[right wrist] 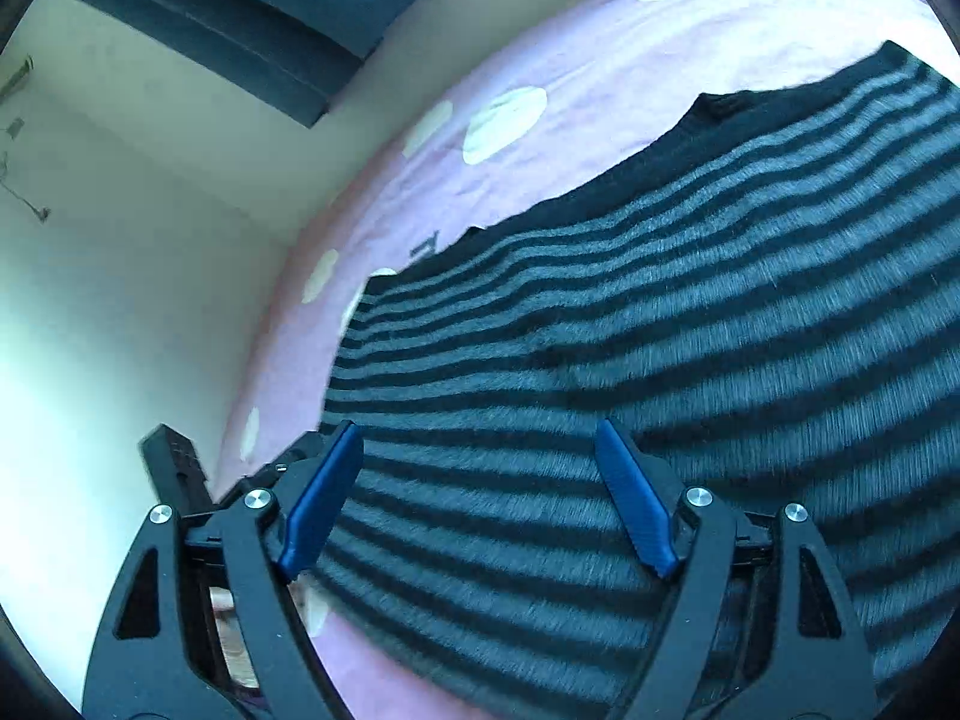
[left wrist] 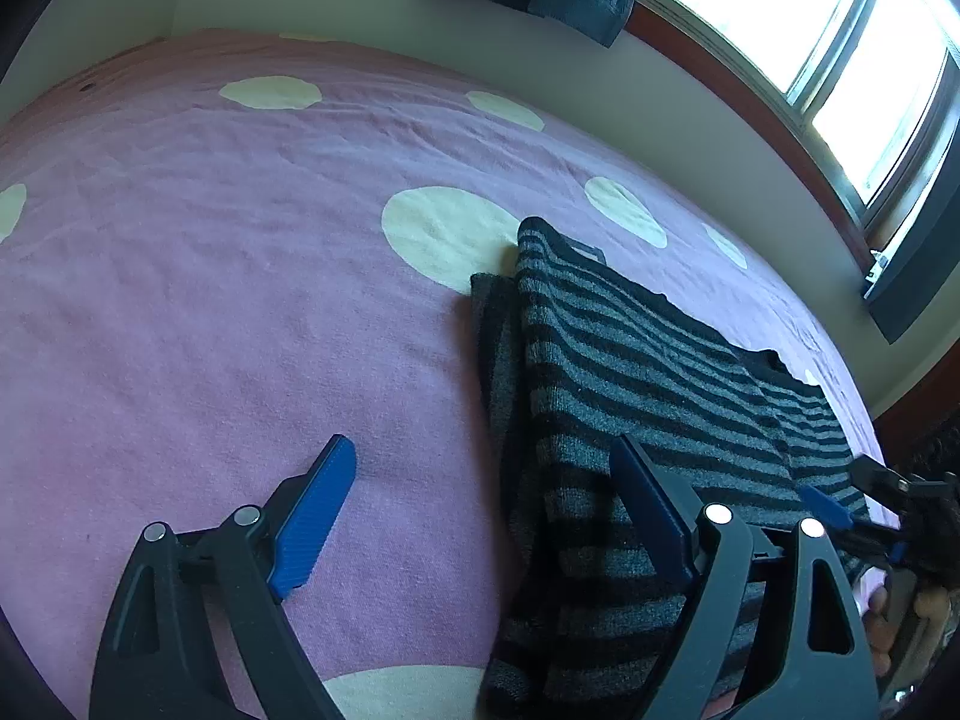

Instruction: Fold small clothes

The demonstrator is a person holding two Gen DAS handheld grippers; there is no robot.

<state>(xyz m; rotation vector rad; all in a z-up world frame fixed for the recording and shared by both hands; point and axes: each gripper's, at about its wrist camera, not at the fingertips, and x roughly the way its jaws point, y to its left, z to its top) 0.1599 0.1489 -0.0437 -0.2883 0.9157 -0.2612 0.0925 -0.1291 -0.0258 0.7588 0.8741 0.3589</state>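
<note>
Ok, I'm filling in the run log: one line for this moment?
left tongs open | right tongs open | striped sweater flat on pink bedspread, ungripped

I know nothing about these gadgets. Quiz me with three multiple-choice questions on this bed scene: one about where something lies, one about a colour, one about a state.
1. Where does the striped grey-and-black knitted sweater lie?
A. on the pink bedsheet with cream dots
B. on the windowsill
C. on the floor

2. What colour are the pads of the right tool?
A. red
B. blue
C. yellow

3. How does the left tool stand?
A. shut on the sweater
B. shut on nothing
C. open

Answers: 1 A, the sheet shows around the sweater; 2 B, both pads are blue; 3 C, its pads stand wide apart, gripping nothing.
</note>
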